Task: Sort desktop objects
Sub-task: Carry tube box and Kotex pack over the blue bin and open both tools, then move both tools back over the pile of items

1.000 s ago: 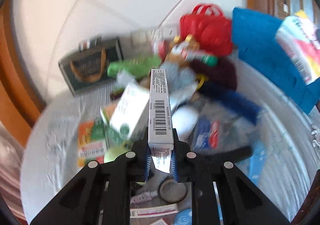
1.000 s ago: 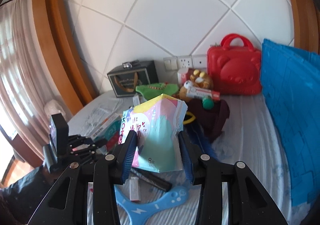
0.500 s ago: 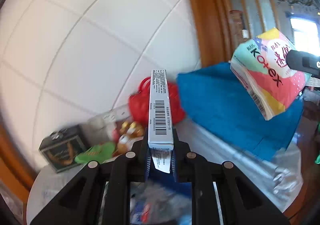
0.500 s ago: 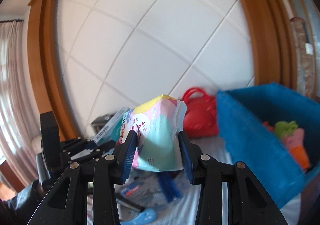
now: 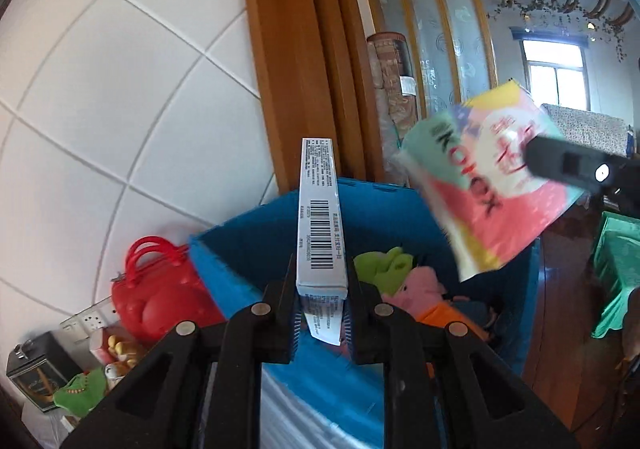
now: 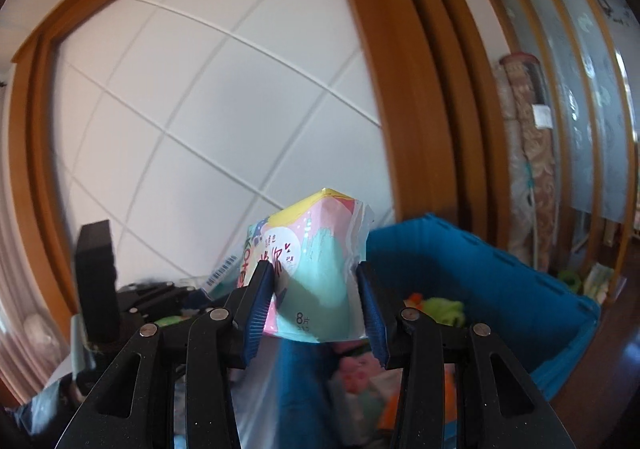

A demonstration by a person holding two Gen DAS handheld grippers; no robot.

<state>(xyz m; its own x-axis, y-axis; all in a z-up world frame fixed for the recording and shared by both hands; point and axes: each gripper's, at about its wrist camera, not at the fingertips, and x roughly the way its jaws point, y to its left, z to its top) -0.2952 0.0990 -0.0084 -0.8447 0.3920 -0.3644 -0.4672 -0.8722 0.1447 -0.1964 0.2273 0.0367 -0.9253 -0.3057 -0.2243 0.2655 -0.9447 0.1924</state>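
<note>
Right claw [image 6: 316, 313] around "Kotex" pack [image 6: 316, 269]

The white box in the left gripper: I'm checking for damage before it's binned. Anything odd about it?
Yes. The white box has a loose end flap hanging out between the fingers of the left gripper. The rest of the box looks square and uncrushed.

**Room around the sorting spot**

I see a white panelled wall [image 5: 120, 97] framed by a wooden frame [image 5: 288, 61]. Beyond it stand wooden slats [image 5: 432, 17], a rolled carpet [image 5: 394, 89], a bright window [image 5: 554, 73] and green cloth [image 5: 616, 273].
</note>
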